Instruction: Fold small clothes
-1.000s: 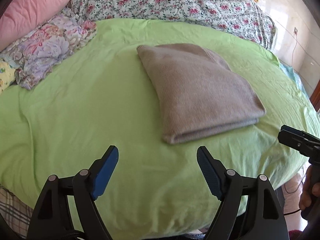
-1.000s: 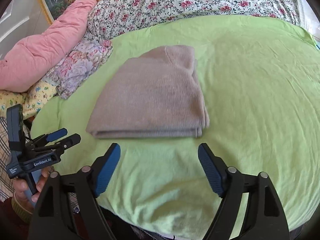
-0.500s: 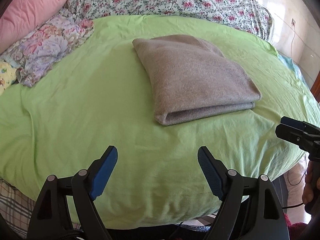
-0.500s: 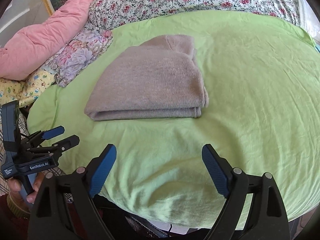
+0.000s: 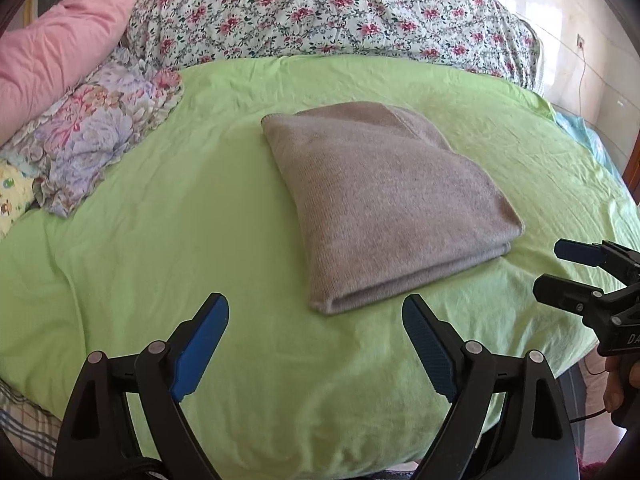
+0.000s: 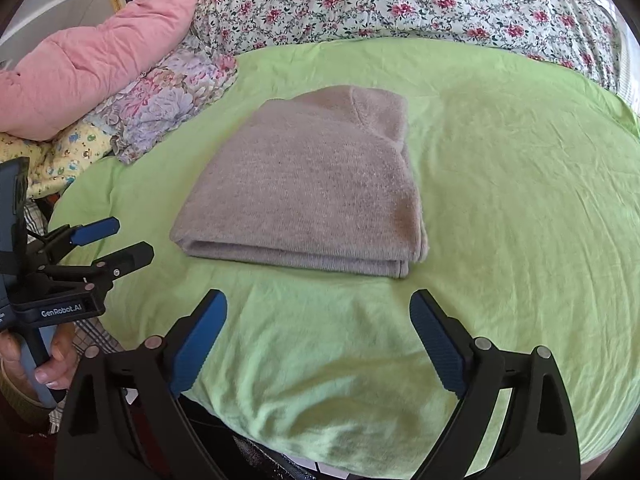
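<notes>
Sweater (image 5: 384,204) in taupe knit, folded to a thick squarish pad, mid-frame on the green sheet (image 5: 160,240).

Soft, light and limp by the look of it; fuzzy, fine-ribbed surface, unlikely to slip; stacked layers showing along the near edge, rounded fold along one side; best pinched at a near corner through all layers, lest the stack slide open; folding judged complete or nearly so. Left gripper (image 5: 316,344) at the bottom of the frame, blue ribbed pads wide apart, clear of the cloth, holding nothing; right gripper (image 6: 318,342) likewise spread and empty, short of the near edge. Sheet smooth cotton, lightly creased; floral quilt (image 5: 340,12) across the top; pink pillow (image 6: 100,68) upper left; lilac flowered cloth (image 5: 100,132) bunched at left.
</notes>
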The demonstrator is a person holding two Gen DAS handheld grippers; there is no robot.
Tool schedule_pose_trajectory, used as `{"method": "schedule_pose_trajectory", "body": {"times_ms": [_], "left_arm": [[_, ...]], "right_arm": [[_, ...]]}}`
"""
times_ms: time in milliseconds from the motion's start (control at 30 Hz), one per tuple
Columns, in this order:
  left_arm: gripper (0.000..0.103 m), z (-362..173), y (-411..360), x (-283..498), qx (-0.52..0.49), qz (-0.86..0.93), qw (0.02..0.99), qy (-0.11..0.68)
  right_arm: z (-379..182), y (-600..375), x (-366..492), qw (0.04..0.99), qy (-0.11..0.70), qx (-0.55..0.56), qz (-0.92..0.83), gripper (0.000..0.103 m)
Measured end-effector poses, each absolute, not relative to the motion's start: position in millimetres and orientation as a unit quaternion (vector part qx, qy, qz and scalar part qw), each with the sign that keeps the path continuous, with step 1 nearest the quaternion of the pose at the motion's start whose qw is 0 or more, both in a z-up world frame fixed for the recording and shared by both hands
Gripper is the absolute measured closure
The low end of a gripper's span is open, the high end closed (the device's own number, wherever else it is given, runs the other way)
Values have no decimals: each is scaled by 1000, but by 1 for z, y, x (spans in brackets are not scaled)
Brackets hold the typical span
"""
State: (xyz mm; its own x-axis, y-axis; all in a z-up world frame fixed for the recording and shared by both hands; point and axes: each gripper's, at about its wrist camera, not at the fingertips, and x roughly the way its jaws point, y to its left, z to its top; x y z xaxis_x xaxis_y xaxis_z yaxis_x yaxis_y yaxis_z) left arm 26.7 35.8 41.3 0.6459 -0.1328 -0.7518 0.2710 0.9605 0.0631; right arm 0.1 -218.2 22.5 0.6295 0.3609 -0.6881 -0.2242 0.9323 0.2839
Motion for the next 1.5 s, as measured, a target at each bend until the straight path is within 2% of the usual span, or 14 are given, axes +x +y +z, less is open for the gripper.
{"method": "schedule_pose_trajectory", "body": {"times_ms": [433,867,1500], "left_arm": [[13,28,33,51,109,-81,898,419],[8,33,24,60,117,-70,907,399],[7,37,15,70,112,-79,907,399]], "right_arm": [[19,-212,23,895,406,91,162,10],[21,-207,37,895,404,91,164,10],[25,-206,51,896,400,102,163,9]]}}
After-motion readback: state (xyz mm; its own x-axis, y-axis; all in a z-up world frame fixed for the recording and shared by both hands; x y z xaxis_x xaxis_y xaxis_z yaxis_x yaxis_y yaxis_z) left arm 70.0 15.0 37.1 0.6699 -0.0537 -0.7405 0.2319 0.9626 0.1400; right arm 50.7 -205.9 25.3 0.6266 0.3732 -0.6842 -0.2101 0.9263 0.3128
